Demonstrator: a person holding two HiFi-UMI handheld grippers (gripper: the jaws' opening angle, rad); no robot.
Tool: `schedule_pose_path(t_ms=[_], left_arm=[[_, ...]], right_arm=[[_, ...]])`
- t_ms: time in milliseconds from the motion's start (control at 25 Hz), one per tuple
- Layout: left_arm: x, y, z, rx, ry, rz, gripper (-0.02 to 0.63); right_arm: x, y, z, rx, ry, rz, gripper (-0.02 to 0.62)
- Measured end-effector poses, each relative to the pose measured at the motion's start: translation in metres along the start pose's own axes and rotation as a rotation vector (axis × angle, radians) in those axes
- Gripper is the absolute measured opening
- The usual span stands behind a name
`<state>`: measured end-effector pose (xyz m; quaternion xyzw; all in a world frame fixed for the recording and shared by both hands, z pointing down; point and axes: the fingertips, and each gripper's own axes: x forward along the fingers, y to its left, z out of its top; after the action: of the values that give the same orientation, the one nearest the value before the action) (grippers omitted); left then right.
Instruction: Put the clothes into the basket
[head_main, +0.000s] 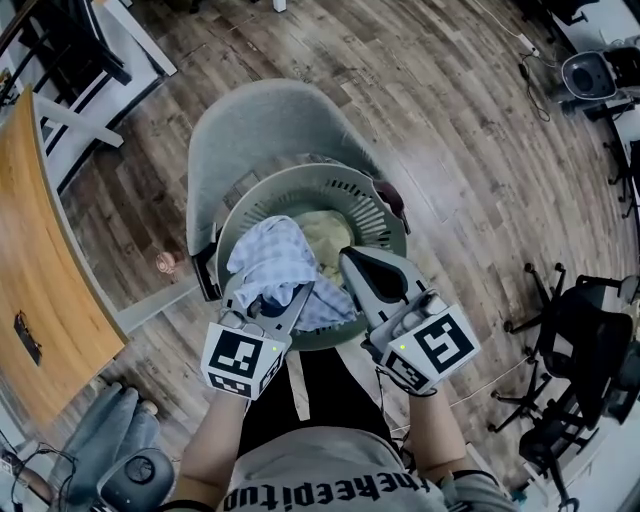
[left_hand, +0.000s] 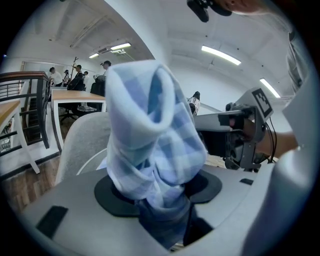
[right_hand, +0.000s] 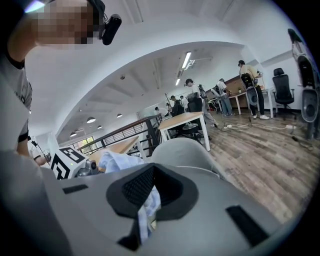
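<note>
A round grey slotted basket (head_main: 335, 180) stands on a grey chair (head_main: 250, 125) in front of me. A pale yellow garment (head_main: 335, 235) lies inside it. My left gripper (head_main: 268, 297) is shut on a bunched blue checked cloth (head_main: 272, 258), held over the basket's near side. In the left gripper view the cloth (left_hand: 150, 135) stands up from the left gripper (left_hand: 160, 200) and hides much of the scene. My right gripper (head_main: 352, 262) sits just right of it, shut on an edge of the same cloth (right_hand: 149, 207). The right gripper (right_hand: 147, 200) shows a thin strip between its jaws.
A wooden table (head_main: 40, 270) runs along the left. Black office chairs (head_main: 590, 330) and cables stand at the right on the wood floor. A grey bundle (head_main: 110, 430) lies at lower left. A dark item (head_main: 392, 197) hangs at the basket's right rim. People stand far off.
</note>
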<state>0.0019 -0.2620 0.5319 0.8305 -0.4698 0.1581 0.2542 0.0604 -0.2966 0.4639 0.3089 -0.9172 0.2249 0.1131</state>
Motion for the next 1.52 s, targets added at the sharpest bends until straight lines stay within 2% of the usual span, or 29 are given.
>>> schedule_pose_path(t_ms=[520,680,800,920,1160,1280,1520], left_arm=[[0.014,-0.008,-0.031,0.017,0.103,-0.038,0.261],[0.016,-0.011,-0.032,0.029,0.122,-0.041,0.281],[0.016,-0.011,-0.037,0.007,0.144,-0.053,0.301],[0.014,-0.011,-0.033,-0.024,0.123,-0.067,0.307],[0.01,-0.01,-0.017,-0.013,0.07,-0.06,0.307],[0.007,-0.011,-0.014,-0.016,0.06,-0.061,0.293],[-0.001,-0.011,-0.007,0.009,0.043,-0.046,0.199]], right_arm=[[0.001,-0.004,-0.012,0.021,0.011,0.015,0.011],[0.0,-0.004,-0.011,0.021,0.01,0.015,0.011],[0.0,-0.003,-0.011,0.02,0.008,0.016,0.011],[0.002,-0.002,-0.012,0.019,0.01,0.018,0.011],[0.003,0.003,-0.011,0.015,0.007,0.024,0.011],[0.003,0.005,-0.009,0.011,0.004,0.026,0.011],[0.004,0.012,-0.004,-0.001,-0.002,0.029,0.011]])
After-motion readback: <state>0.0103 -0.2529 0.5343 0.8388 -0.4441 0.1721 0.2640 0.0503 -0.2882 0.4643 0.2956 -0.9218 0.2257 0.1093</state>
